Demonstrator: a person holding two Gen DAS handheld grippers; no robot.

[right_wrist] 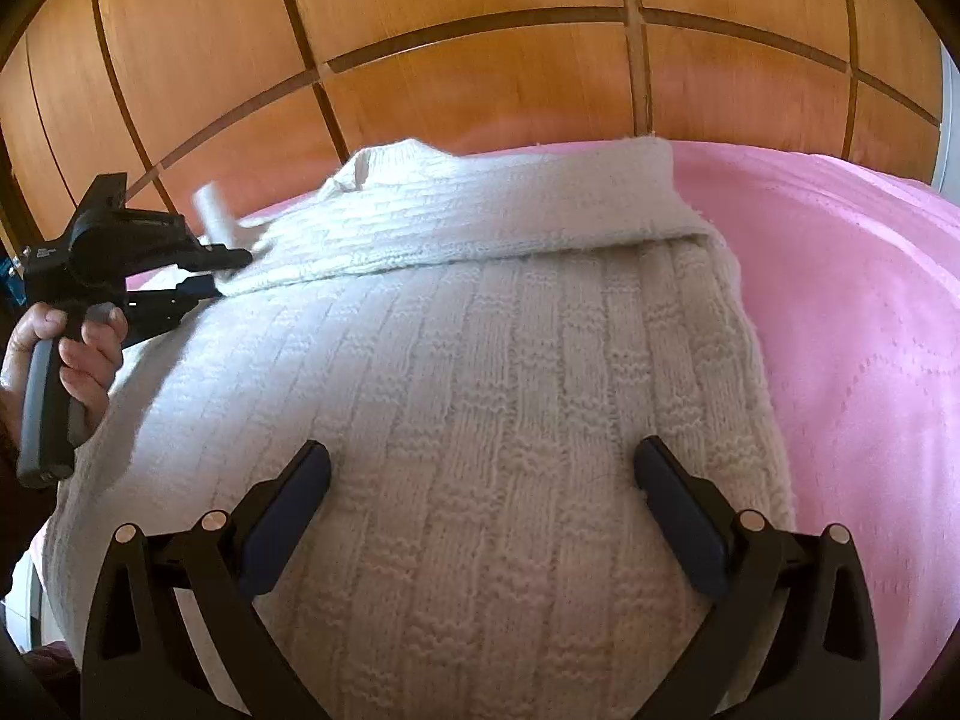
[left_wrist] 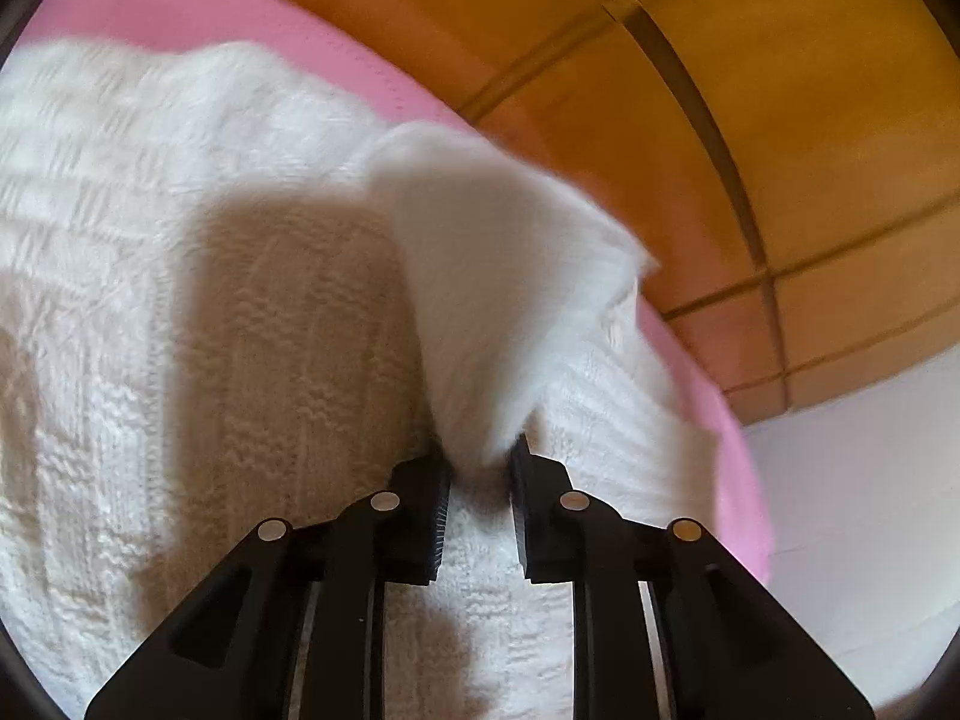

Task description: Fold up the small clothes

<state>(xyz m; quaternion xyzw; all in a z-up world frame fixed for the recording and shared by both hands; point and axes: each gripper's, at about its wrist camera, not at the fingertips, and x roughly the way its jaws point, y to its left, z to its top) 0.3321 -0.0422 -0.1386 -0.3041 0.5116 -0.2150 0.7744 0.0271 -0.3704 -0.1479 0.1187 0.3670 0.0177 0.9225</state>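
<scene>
Sweater [right_wrist: 480, 372], cream, chunky knit in ribbed blocks, spread on pink blanket [right_wrist: 852, 312] before wood panels [right_wrist: 480, 60], one sleeve [right_wrist: 540, 204] folded across top, left gripper [left_wrist: 480, 468] pinching a raised cuff [left_wrist: 498, 276], right gripper [right_wrist: 480, 480] wide open, empty, above the body
</scene>
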